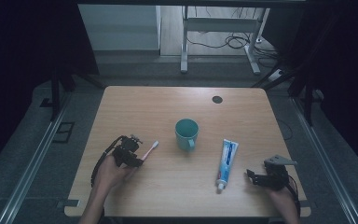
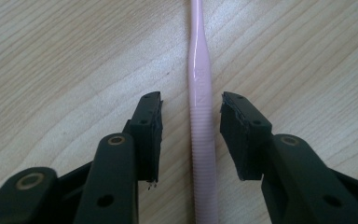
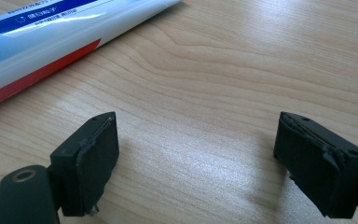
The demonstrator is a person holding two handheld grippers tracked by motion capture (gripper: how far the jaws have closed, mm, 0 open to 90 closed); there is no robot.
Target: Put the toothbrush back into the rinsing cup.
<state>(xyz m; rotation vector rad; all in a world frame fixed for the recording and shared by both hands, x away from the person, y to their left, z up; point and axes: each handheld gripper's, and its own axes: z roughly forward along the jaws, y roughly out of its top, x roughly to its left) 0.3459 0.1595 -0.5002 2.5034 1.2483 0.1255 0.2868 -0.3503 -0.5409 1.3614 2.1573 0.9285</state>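
One container on the table (image 1: 121, 100): a teal mug (image 1: 186, 134), upright near the middle, handle toward the person's side. Inside can't be made out from the high view.

Pink toothbrush (image 1: 150, 150) lies flat just left of the mug, w/ a gap, head pointing up toward the mug. Left gripper (image 1: 137, 162) sits over its handle end. In the left gripper view the handle (image 2: 200, 116) runs straight btwn the two jaws, which stand apart w/ a sliver of wood showing on each side, so pads (image 2: 154, 135) aren't pressing it.

Toothpaste tube (image 1: 226, 163) lies right of the mug, cap toward the near edge. Right gripper (image 1: 251, 177) is just right of the cap, jaws wide apart over bare wood, nothing btwn them; tube (image 3: 51, 42) off to one side in its view.

Far half of the table is open except a dark round spot (image 1: 217, 99) near the back edge. Both hands work close to the near edge.
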